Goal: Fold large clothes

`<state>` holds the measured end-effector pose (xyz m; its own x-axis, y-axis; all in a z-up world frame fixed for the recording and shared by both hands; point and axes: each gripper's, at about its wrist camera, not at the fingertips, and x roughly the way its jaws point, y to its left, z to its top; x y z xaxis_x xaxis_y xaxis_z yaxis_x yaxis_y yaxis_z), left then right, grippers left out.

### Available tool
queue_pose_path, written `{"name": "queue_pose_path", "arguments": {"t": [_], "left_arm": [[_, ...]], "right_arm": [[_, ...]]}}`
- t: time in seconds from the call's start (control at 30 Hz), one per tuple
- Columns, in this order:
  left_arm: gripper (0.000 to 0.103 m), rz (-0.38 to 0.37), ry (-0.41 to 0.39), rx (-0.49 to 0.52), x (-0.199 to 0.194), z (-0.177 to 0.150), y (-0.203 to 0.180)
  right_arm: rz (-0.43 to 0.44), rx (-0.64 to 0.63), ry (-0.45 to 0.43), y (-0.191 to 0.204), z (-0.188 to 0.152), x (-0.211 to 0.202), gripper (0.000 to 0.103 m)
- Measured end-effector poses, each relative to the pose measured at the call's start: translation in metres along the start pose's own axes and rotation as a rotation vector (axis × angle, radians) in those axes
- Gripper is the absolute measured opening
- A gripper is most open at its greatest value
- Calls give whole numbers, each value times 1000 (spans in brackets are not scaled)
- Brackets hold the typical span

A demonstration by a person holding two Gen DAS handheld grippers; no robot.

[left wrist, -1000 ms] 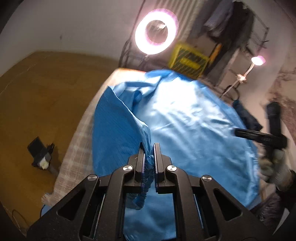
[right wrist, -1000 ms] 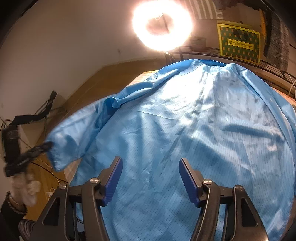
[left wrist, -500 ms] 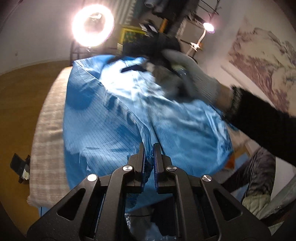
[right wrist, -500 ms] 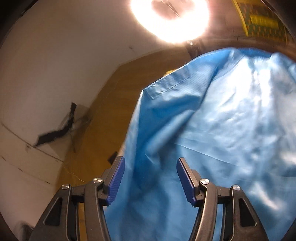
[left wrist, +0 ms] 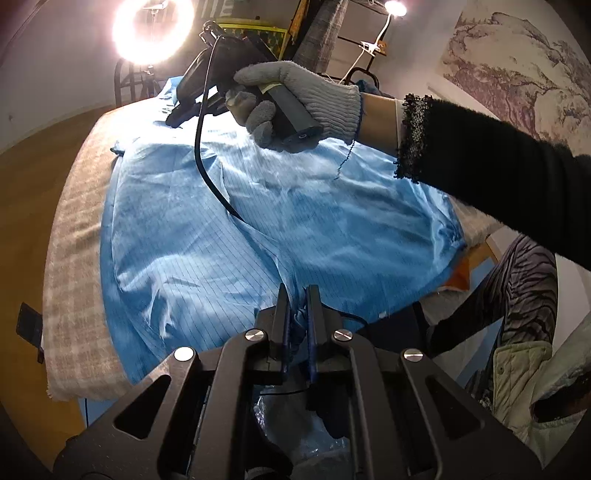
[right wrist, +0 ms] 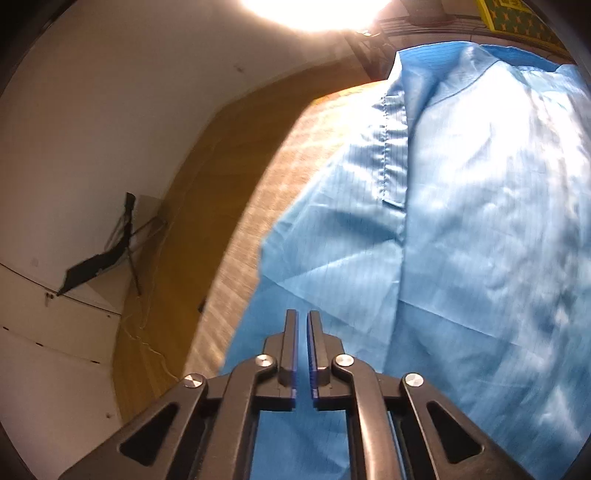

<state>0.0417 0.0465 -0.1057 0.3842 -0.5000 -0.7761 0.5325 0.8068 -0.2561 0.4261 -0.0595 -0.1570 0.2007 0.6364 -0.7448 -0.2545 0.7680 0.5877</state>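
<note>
A large shiny blue garment [left wrist: 295, 206] lies spread over a table with a beige checked cover [left wrist: 74, 229]. My left gripper [left wrist: 297, 295] is shut on a bunched fold at the garment's near edge. At the far end, a grey-gloved hand [left wrist: 295, 96] holds my right gripper [left wrist: 173, 122], whose tip points down at the cloth. In the right wrist view the right gripper [right wrist: 303, 317] has its jaws together over the garment [right wrist: 480, 221] near its left edge. No fabric shows bunched between them, and I cannot tell whether any is caught.
A black cable [left wrist: 201, 155] hangs from the right gripper across the cloth. A black sleeve [left wrist: 498, 177] reaches over the table's right side. A bright ring light [left wrist: 151, 29] and a yellow crate [left wrist: 251, 31] stand behind. The wooden floor [right wrist: 177, 229] lies to the left.
The right gripper's jaws have gone from wide apart to together as it dropped toward the garment's left edge. The left gripper kept its pinch and swung, flattening the raised fold.
</note>
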Motion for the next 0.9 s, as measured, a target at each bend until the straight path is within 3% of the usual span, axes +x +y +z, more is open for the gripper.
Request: {"name": "queue_pose_path", "arguments": {"t": [0.1, 0.13, 0.2, 0.23, 0.3, 0.37, 0.4, 0.43, 0.5, 0.6, 0.63, 0.67, 0.8, 0.87, 0.9], "left_arm": [[5, -26, 11, 7, 0, -5, -3], [5, -37, 17, 13, 1, -7, -5], [5, -67, 35, 33, 6, -11, -14], [5, -82, 44, 40, 9, -12, -18], [5, -97, 62, 66, 16, -14, -26], [5, -100, 79, 87, 21, -15, -32], [5, -98, 86, 93, 24, -15, -34], [5, -91, 94, 97, 26, -16, -35], [8, -88, 118, 96, 29, -17, -36], [31, -93, 131, 91, 24, -19, -36], [44, -90, 125, 92, 21, -19, -36], [48, -90, 109, 90, 13, -20, -34], [48, -63, 59, 39, -9, -21, -13], [49, -38, 32, -35, -18, -23, 12], [49, -24, 19, -93, -22, -25, 29]], "right_arm": [[-32, -21, -52, -6, -4, -14, 10], [-73, -24, -67, -11, -4, -19, 36], [-117, -12, -83, -19, -5, -26, 70], [-112, -4, -83, -24, -5, -28, 72], [-99, 7, -71, -31, -7, -27, 68], [-94, 8, -43, -32, -10, -20, 39], [-94, 10, -12, -33, -11, -14, 17], [-107, 12, 14, -33, -14, -7, 6], [-143, -13, 31, -29, -19, -3, 0], [-252, -89, 32, -29, -25, -9, 0], [-291, -92, 32, -33, -26, -16, 0], [-312, -81, 29, -39, -25, -22, 0], [-356, -112, -4, -45, -27, -58, 5], [-328, -143, -12, -36, -25, -77, 29], [-300, -163, -19, -29, -25, -85, 49]]}}
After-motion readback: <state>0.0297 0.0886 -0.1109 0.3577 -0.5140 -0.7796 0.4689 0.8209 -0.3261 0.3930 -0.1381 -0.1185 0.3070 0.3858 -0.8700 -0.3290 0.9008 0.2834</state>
